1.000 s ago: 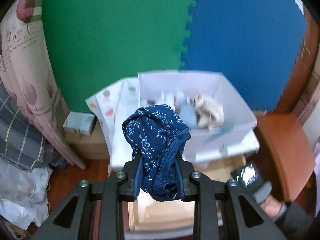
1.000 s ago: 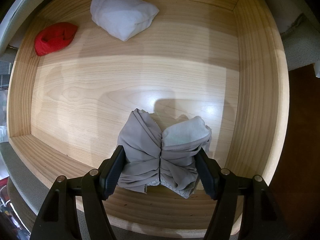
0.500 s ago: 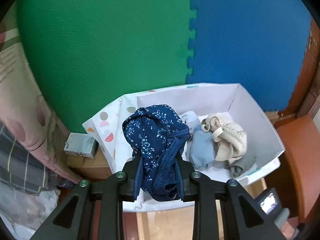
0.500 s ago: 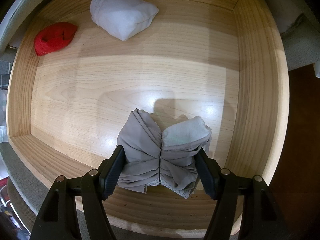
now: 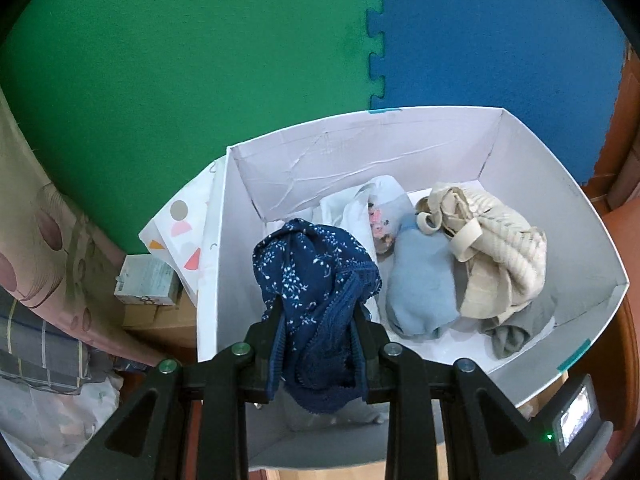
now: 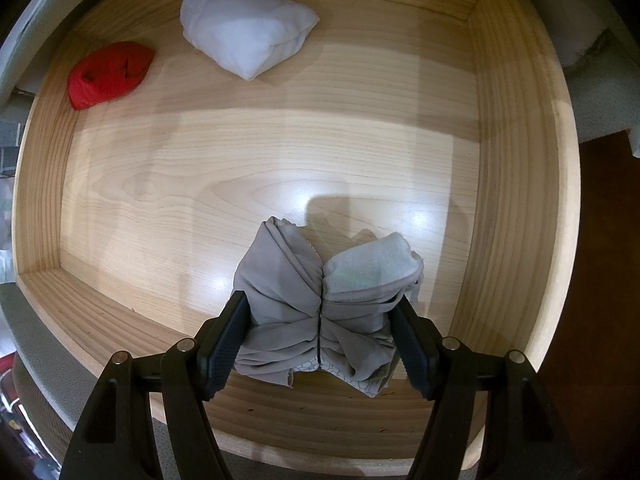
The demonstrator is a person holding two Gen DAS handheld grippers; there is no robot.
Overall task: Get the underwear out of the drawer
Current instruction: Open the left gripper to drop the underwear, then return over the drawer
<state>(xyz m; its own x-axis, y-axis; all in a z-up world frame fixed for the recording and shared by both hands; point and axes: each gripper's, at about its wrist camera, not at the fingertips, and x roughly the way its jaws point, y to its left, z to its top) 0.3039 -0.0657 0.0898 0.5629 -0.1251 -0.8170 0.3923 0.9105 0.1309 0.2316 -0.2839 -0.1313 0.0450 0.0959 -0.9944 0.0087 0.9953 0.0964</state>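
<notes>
Our left gripper (image 5: 316, 320) pinches navy underwear (image 5: 316, 280) over the box (image 5: 500, 140) (white). Our right gripper (image 6: 320, 320) clamps grey underwear (image 6: 316, 304) near the drawer's (image 6: 516, 160) front edge.

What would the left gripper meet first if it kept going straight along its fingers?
Probably the white box: the left gripper, shut on the blue underwear, points into it, likely toward the floor beside the light-blue garment. Depth is unclear.

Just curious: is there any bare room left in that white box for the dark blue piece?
The white cardboard box is bare along its left wall, beneath the navy floral underwear. Its right side is crowded by the light blue garment and cream knitted bundle.
</notes>
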